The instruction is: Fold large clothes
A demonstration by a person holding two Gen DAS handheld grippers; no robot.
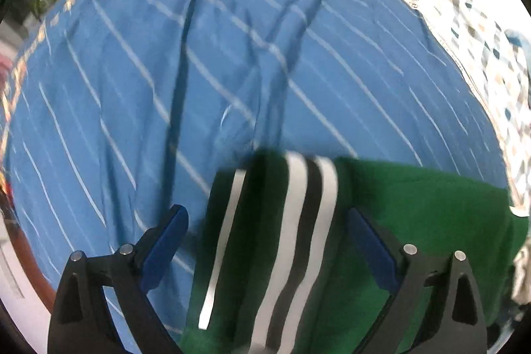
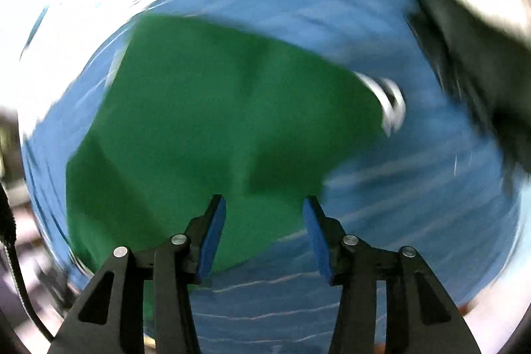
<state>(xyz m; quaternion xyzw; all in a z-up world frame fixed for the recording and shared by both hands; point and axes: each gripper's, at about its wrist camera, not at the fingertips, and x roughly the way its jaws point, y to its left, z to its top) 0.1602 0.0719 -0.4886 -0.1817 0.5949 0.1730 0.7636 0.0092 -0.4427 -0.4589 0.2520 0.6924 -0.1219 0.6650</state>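
The green garment (black-and-white stripes along one edge) lies on the blue striped sheet; the left gripper gapes wide above it, gripping nothing; the right gripper stands half-open, empty.

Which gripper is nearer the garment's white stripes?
Left. Its gripper hangs open right over the stripes; the right gripper is over plain green, stripes off to the side.

surface: blue sheet with thin white stripes, creased | edge: white patterned cloth beside it
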